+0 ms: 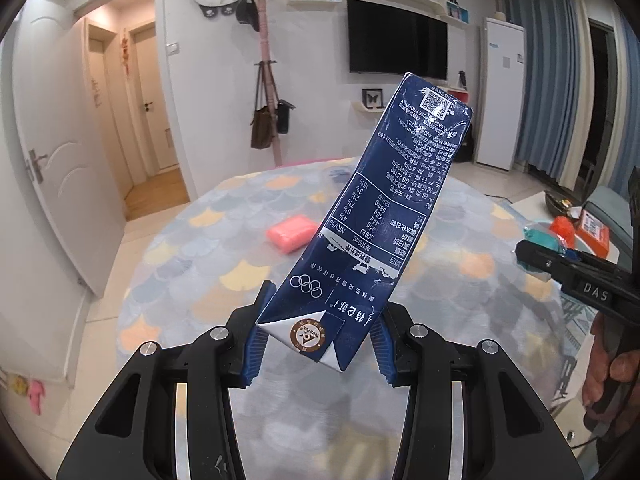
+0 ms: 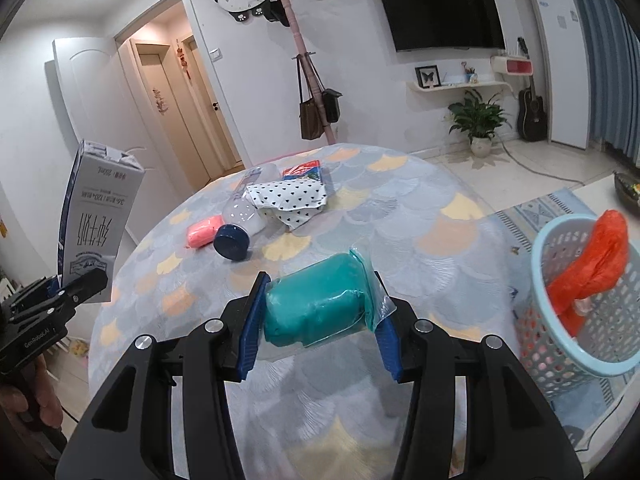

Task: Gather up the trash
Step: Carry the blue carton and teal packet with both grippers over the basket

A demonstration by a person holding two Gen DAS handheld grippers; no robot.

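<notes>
My left gripper [image 1: 318, 344] is shut on the bottom of a dark blue milk carton [image 1: 384, 208] and holds it up above the round table [image 1: 200, 280]; the carton [image 2: 96, 220] also shows at the left of the right wrist view. My right gripper [image 2: 318, 320] is shut on a teal packet in clear wrap [image 2: 316, 304], held above the table [image 2: 400, 216]. A light blue trash basket [image 2: 584, 300] with an orange bag [image 2: 592, 264] in it stands at the right. A pink packet [image 2: 204, 231], a clear bottle with a blue cap [image 2: 240, 228] and a dotted wrapper [image 2: 288, 196] lie on the table.
The pink packet [image 1: 291, 233] also lies mid-table in the left wrist view. The right gripper [image 1: 560, 264] reaches in from the right there. A coat rack with bags [image 2: 316, 112], an open door [image 2: 92, 92] and a potted plant [image 2: 478, 120] stand beyond the table.
</notes>
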